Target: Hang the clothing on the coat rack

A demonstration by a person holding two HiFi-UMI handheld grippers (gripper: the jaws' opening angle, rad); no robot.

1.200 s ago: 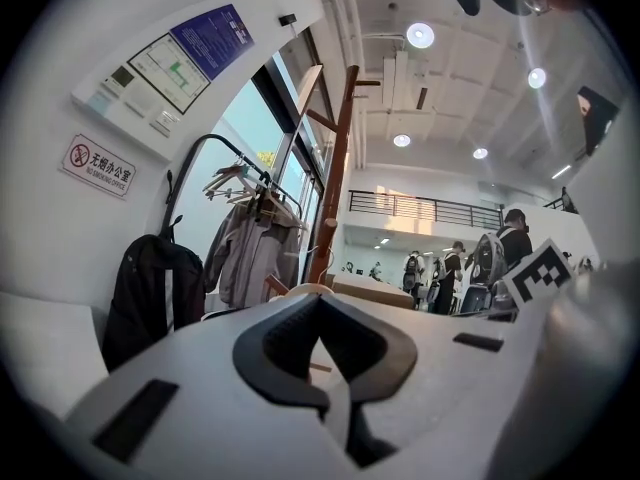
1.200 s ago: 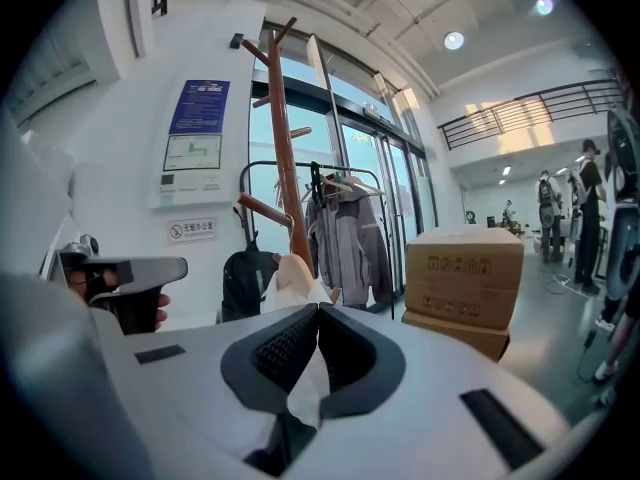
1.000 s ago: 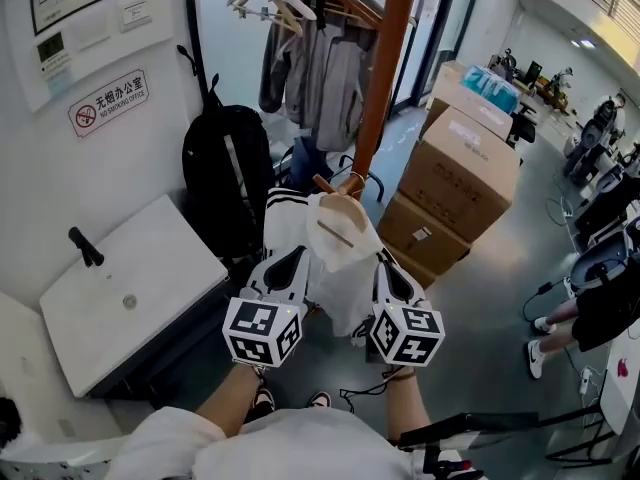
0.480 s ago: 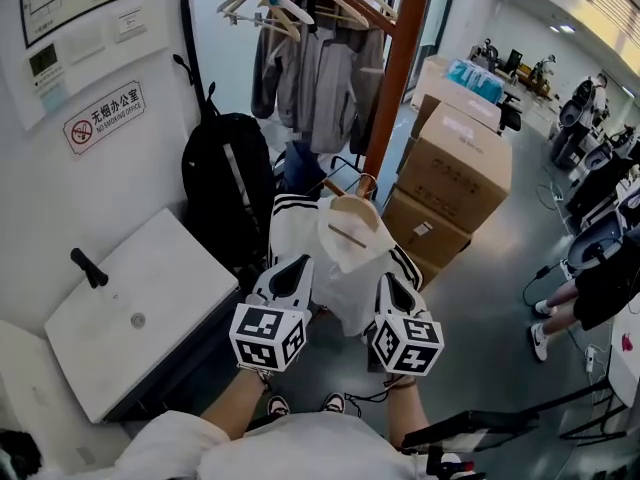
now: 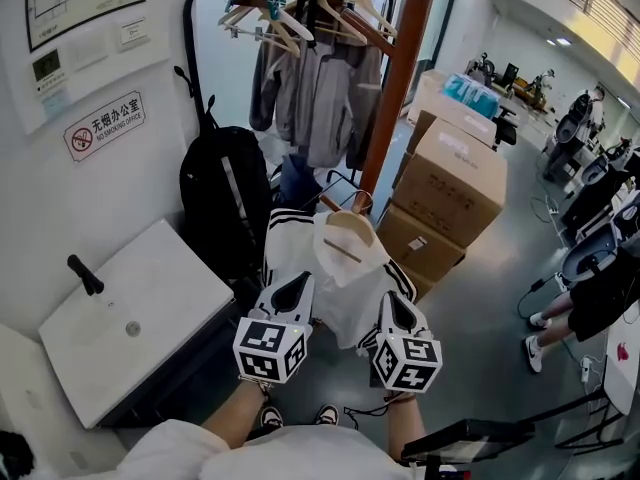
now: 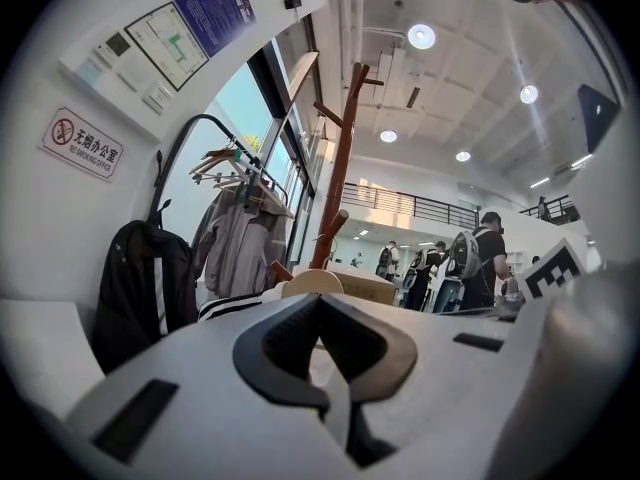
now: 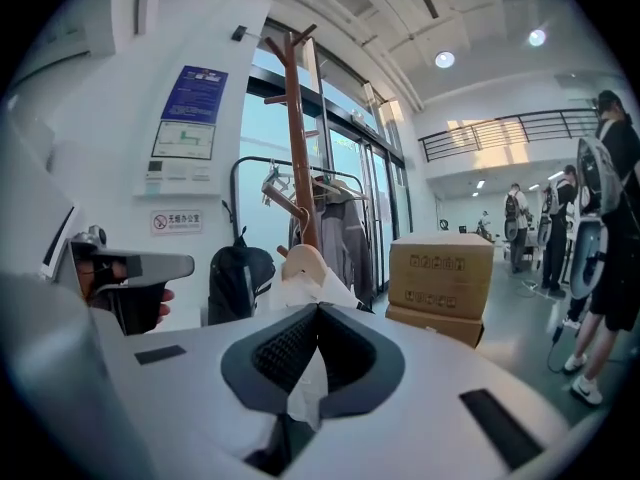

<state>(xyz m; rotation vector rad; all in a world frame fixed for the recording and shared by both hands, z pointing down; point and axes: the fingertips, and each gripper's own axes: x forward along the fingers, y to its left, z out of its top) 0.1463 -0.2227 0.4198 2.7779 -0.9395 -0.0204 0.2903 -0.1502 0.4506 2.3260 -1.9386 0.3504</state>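
Observation:
A white garment with black stripes [image 5: 335, 273] hangs on a wooden hanger [image 5: 350, 226] in front of me, held up between both grippers. My left gripper [image 5: 293, 286] is shut on the garment's left side, and white cloth shows between its pads [image 6: 322, 303]. My right gripper [image 5: 391, 303] is shut on the right side, with cloth pinched in its jaws [image 7: 318, 313]. The hanger's top [image 7: 303, 263] shows just past the jaws. The brown wooden coat rack pole [image 5: 398, 83] stands straight behind the hanger, and its pegs [image 6: 345, 118] are higher up.
A black metal rail [image 5: 200, 28] carries grey jackets [image 5: 325, 83] and spare hangers. Left of the pole hangs a black backpack [image 5: 225, 193]. Stacked cardboard boxes [image 5: 455, 178] stand to the right, a white cabinet [image 5: 130, 308] to the left, and a seated person [image 5: 600, 303] at far right.
Both grippers and the garment sit a little lower in the head view, and more of the clothes rail shows at the top. Both grips hold as before.

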